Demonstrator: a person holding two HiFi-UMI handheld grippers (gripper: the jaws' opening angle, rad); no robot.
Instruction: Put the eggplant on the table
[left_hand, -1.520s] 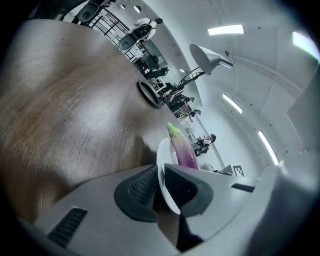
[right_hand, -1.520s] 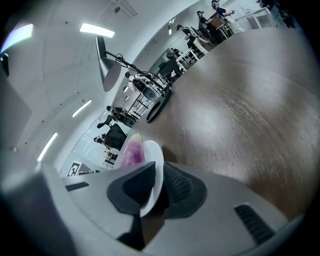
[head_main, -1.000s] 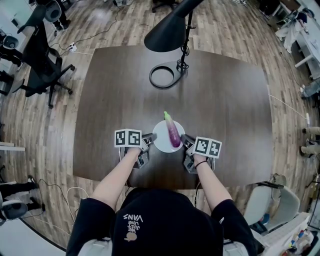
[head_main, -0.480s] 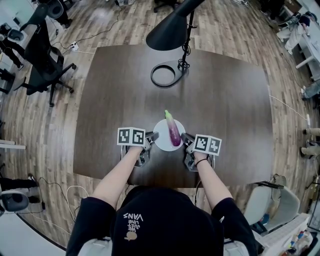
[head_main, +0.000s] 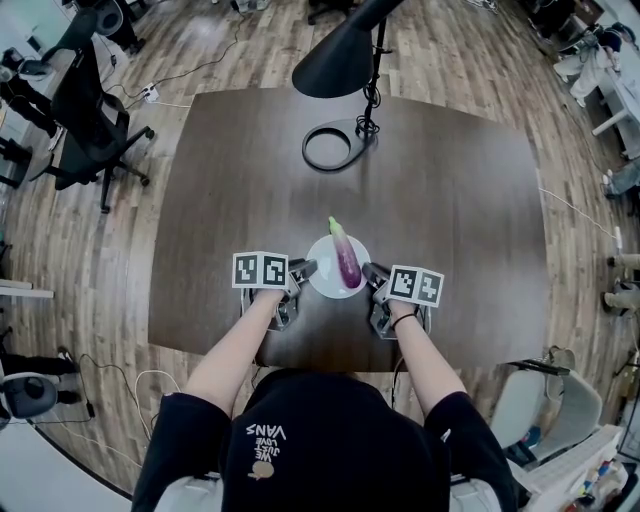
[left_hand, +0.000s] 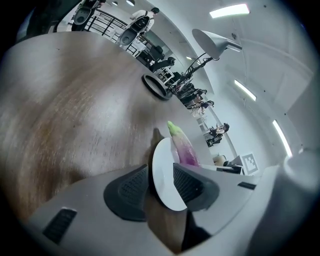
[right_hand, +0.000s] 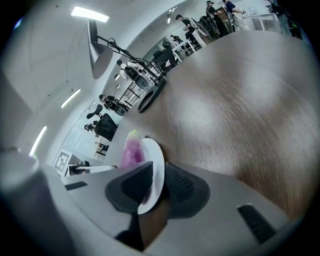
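A purple eggplant (head_main: 347, 262) with a green tip lies on a small white plate (head_main: 322, 280) near the front of the dark wooden table (head_main: 450, 200). My left gripper (head_main: 303, 268) is at the plate's left rim. Its jaws are opening, with the plate (left_hand: 165, 180) edge between the pads and a slim gap on one side. The eggplant (left_hand: 184, 147) shows just beyond. My right gripper (head_main: 372, 272) is at the right rim and shut on the plate (right_hand: 155, 175), with the eggplant (right_hand: 132, 150) behind its fingers.
A black desk lamp (head_main: 340, 60) with a ring base (head_main: 332, 150) stands at the table's far side. An office chair (head_main: 90, 110) sits off the far left corner. The person's arms reach in over the table's front edge.
The left gripper's jaws have spread apart at the plate's rim. Both hands, the plate and the eggplant have stayed where they were.
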